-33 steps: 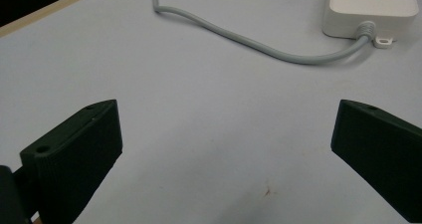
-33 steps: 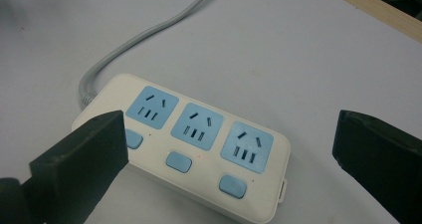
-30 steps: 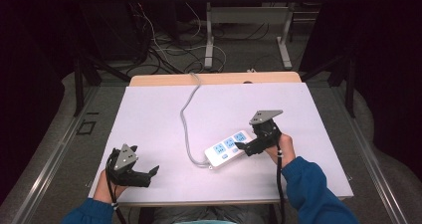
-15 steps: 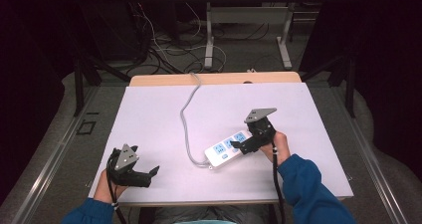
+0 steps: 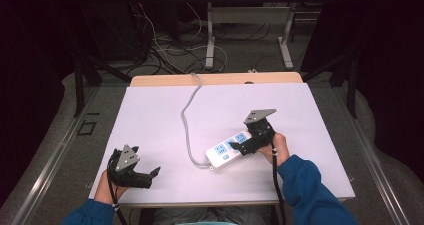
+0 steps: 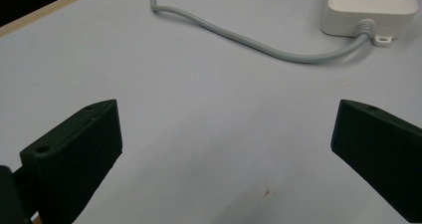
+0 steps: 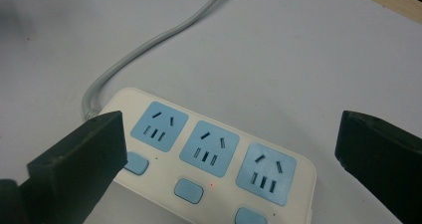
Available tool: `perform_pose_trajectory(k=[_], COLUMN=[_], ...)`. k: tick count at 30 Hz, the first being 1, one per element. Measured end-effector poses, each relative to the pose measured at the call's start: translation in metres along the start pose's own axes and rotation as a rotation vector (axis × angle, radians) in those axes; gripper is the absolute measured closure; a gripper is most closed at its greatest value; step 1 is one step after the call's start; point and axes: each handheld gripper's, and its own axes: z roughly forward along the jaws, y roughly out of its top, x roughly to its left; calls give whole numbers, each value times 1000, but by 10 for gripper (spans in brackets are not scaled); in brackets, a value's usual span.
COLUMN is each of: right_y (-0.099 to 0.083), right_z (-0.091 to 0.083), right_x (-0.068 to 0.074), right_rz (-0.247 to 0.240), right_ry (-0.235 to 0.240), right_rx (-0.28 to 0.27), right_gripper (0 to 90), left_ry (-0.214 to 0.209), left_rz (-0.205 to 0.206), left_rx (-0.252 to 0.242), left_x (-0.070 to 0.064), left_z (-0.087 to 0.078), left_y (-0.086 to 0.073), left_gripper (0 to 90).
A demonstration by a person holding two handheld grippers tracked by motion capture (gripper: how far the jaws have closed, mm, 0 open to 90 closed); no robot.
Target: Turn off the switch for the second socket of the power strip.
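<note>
High view: a white rectangular worktop [image 5: 150, 115] carries a white plastic power strip with three pale-blue sockets [image 5: 227, 149], lying right of centre and angled toward the near edge. Its grey round cord [image 5: 186, 116] snakes away across the surface and off the far edge. The right claw [image 5: 239, 147] — held in a hand with a blue sleeve — hovers at the strip's right end, its jaws spread. The left claw [image 5: 154, 172] sits low near the near-left corner, well apart from the strip, jaws parted.

Left gripper view: the two black jaws stand wide apart over bare white surface, nothing between them. The cord [image 6: 278, 52] curves to the strip's end [image 6: 370, 7] at top right.

Right gripper view: the jaws gape wide — the strip [image 7: 209, 157] lies between and just beyond them, three sockets facing up, each with a blue button below; a small red light glows beside the middle button [image 7: 189, 189]. The cord [image 7: 149, 42] leaves its left end.
</note>
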Motion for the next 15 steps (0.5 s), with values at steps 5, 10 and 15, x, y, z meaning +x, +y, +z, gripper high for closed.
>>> perform_pose_trajectory(k=[5, 10, 15], right_y=[0, 1, 0], right_z=[1, 0, -1], right_x=[2, 4, 6], right_rz=[-10, -11, -7], right_ry=[-6, -23, -27], right_rx=[-9, -15, -5], right_gripper=[88, 279, 537], left_ry=[-5, -3, -5], left_rz=[-6, -7, -1], left_rx=[1, -2, 6], left_x=[0, 0, 0], left_z=[0, 0, -1], left_y=[0, 0, 0], left_gripper=[0, 0, 0])
